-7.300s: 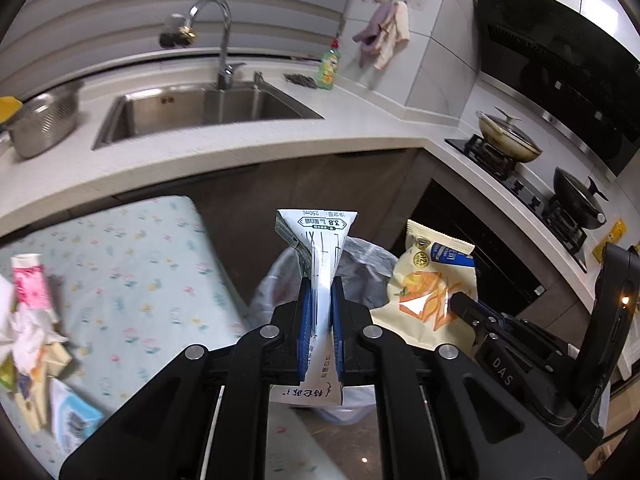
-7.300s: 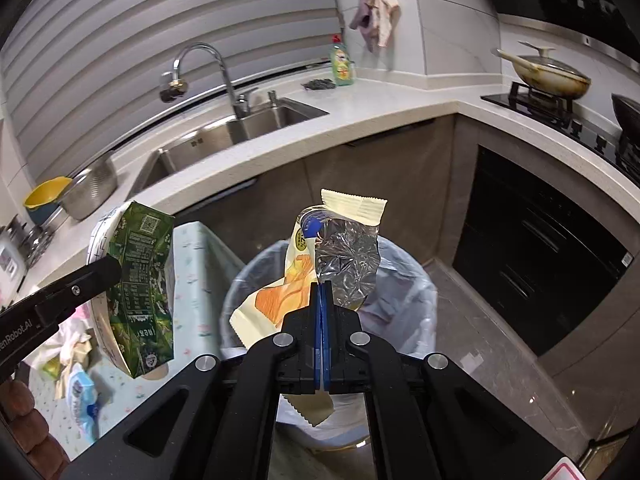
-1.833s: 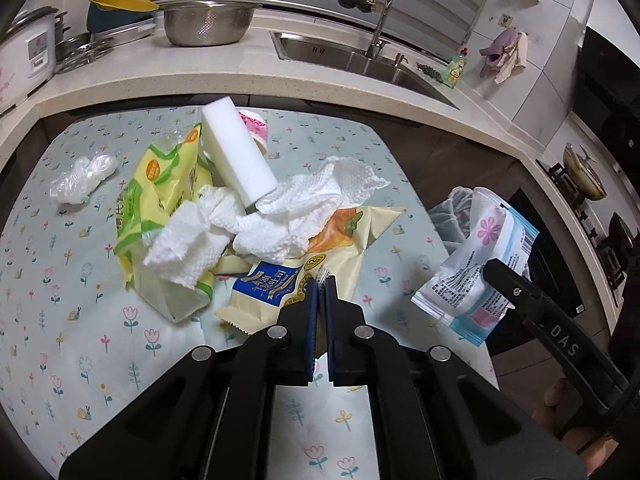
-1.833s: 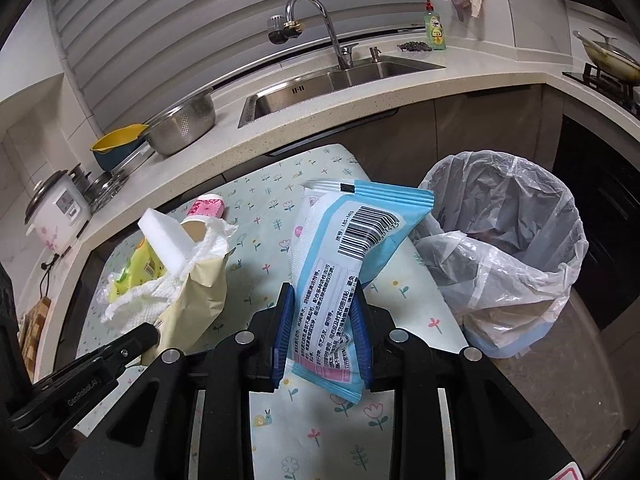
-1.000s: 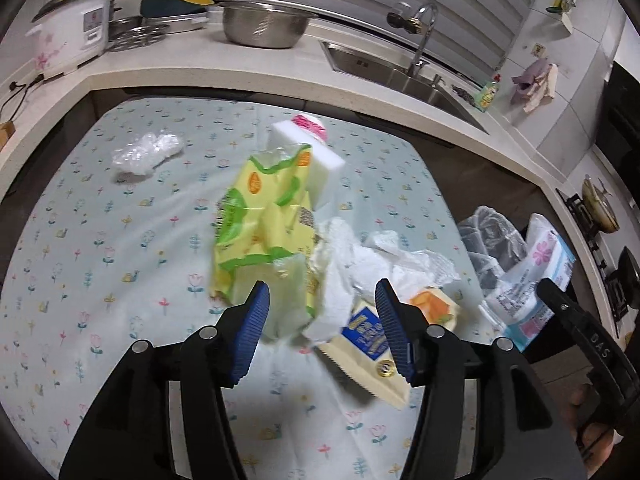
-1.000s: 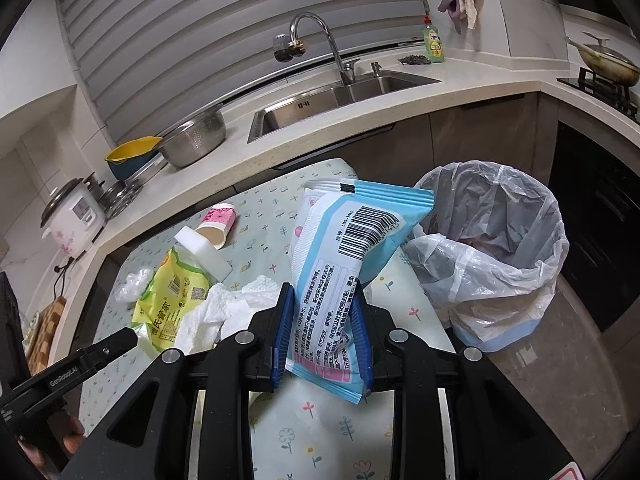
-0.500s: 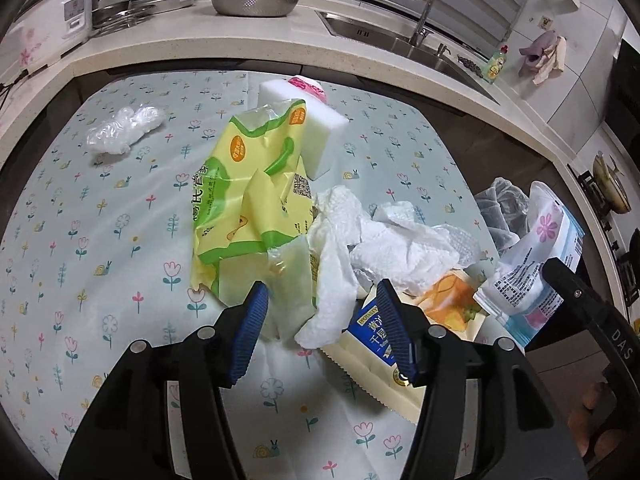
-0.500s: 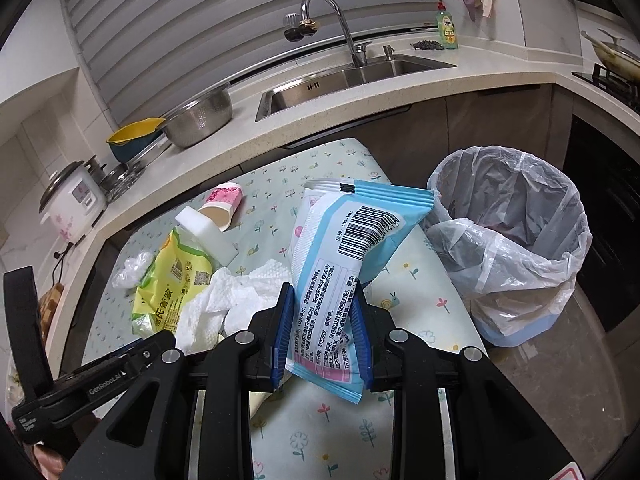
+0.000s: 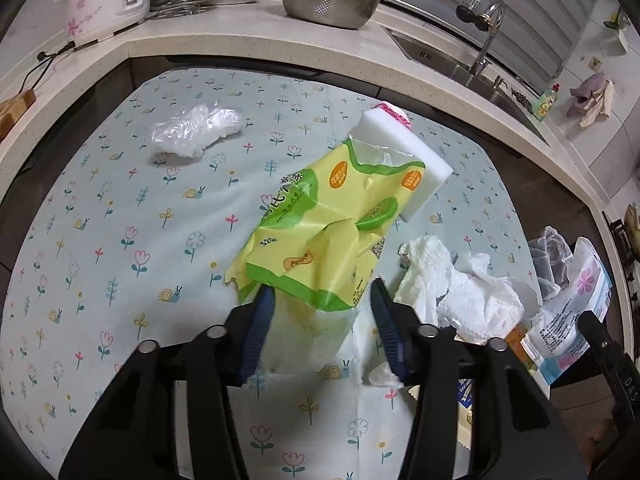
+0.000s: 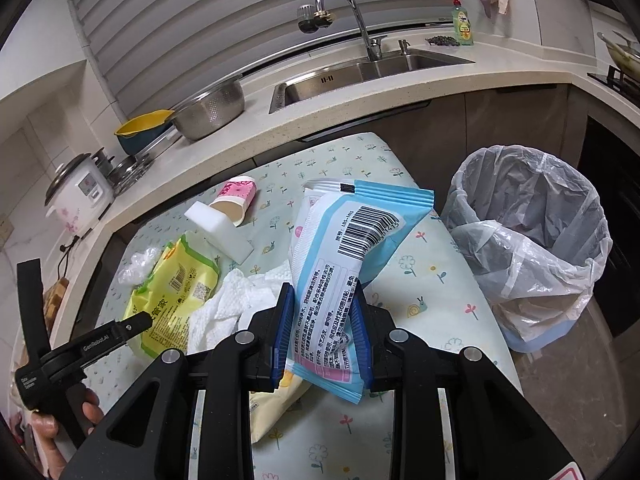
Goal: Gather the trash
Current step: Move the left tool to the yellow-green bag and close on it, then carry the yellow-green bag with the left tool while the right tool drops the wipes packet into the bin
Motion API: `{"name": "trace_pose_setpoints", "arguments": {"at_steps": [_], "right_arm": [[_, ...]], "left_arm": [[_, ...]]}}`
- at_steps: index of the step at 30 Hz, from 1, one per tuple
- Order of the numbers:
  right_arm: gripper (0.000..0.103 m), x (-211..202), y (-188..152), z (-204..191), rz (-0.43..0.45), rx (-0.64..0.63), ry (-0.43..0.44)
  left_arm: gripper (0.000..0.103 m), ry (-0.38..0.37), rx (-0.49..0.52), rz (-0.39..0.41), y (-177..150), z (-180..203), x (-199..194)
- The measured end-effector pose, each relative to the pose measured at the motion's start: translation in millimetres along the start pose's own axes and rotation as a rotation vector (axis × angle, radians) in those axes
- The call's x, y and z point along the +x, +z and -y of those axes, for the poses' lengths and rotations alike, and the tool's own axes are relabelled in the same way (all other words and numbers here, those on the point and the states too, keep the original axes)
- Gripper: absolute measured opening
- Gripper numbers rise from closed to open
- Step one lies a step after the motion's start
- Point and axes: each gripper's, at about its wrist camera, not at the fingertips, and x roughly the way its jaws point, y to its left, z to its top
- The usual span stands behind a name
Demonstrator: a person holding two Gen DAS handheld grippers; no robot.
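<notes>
Right wrist view: our right gripper (image 10: 322,320) clamps a blue wipes packet (image 10: 346,276).
We see a lined trash bin (image 10: 532,248) beside the floral table (image 10: 436,304).

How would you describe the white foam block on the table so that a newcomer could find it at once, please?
Start at the floral tablecloth in front of the counter. Near its far edge, the white foam block lies beside the tipped pink paper cup, with the yellow-green packet partly over one end. It alone is a plain, sharp-edged white slab, not crumpled like the paper towels.
</notes>
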Motion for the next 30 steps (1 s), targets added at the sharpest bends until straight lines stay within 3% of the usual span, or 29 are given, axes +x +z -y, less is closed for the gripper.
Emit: {"name": "trace_pose_setpoints", "arguments": {"at_steps": [3, 5, 15, 23, 30], "right_arm": [[0.026, -0.9, 0.1, -6.8, 0.002, -0.02, 0.001], [0.026, -3.1, 1.4, -9.0, 0.009, -0.028, -0.003], [0.026, -23.9, 18.3, 16.8, 0.066, 0.004, -0.026], [0.026, -39.0, 33.2, 67.2, 0.104, 0.045, -0.084], [0.026, -53.7, 46.0, 130.7, 0.141, 0.111, -0.162]], "left_arm": [[0.015, -0.012, 0.015, -0.007, 0.8, 4.6, 1.2], [0.012, -0.021, 0.036, 0.013, 1.6, 10.1, -5.0], [0.009, -0.092, 0.089, 0.119, 26.9, 57.9, -46.3], [0.009, -0.181, 0.201, 0.154, 39.6, 151.1, -51.0], [0.009, -0.256, 0.319, 0.118, 25.6, 246.2, -29.2]]}}
